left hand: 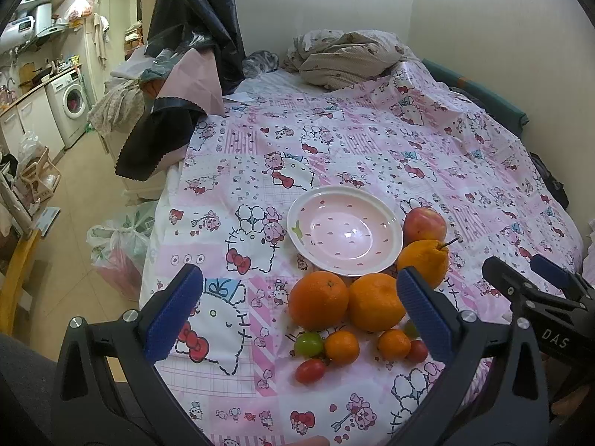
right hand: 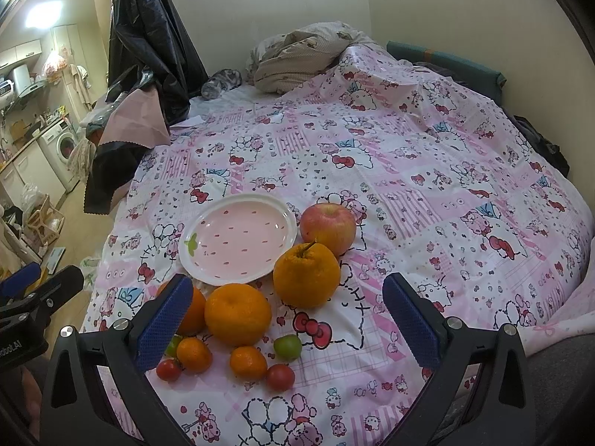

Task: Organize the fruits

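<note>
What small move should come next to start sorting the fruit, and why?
Probably lower the open right gripper onto the bumpy orange citrus with a stem and close. The pink speckled plate is empty, both grippers hold nothing, and that fruit lies between the right fingers beside the plate.

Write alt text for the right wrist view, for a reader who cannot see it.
An empty pink plate sits on a pink cartoon-print cloth beside loose fruit: an apple, three large oranges, two small oranges, and red and green cherry tomatoes. The open right tool hovers over the fruit, holding nothing.
</note>
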The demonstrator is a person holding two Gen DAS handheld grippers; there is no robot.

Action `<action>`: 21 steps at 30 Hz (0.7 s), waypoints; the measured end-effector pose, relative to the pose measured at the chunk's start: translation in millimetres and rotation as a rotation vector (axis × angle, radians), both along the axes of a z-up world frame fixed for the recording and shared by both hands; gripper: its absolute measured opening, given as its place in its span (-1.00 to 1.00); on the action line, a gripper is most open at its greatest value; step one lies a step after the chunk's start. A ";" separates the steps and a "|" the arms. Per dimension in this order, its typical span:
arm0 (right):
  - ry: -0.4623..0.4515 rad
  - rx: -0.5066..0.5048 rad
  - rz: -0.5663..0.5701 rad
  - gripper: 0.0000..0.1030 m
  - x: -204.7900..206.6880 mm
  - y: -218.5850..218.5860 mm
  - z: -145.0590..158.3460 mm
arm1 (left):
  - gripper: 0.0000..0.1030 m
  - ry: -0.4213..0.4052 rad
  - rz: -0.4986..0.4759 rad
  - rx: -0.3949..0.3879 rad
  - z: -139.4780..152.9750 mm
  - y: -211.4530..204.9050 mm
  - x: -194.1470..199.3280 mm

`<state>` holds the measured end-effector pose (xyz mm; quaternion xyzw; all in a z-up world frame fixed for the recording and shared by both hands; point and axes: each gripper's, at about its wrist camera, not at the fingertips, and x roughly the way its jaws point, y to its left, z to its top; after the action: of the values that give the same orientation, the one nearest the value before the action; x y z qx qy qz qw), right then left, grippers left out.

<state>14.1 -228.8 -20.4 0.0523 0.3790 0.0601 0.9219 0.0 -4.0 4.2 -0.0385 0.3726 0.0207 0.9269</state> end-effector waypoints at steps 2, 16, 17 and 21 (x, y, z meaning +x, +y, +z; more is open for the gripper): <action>-0.001 0.002 -0.001 1.00 -0.3 -0.2 1.0 | 1.00 0.000 0.000 -0.001 0.1 0.3 0.1; -0.001 0.004 -0.002 1.00 -0.2 -1.8 1.7 | 1.00 -0.003 0.000 0.000 1.2 0.4 0.2; -0.002 0.004 -0.003 1.00 -0.3 -1.8 1.7 | 1.00 -0.003 0.000 0.000 0.8 0.5 0.1; -0.001 0.004 -0.002 1.00 -0.2 -1.7 1.8 | 1.00 -0.004 0.001 -0.001 1.5 0.9 -0.2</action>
<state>13.9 -230.5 -18.6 0.0544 0.3784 0.0598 0.9221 -0.2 -3.1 5.7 -0.0390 0.3706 0.0210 0.9277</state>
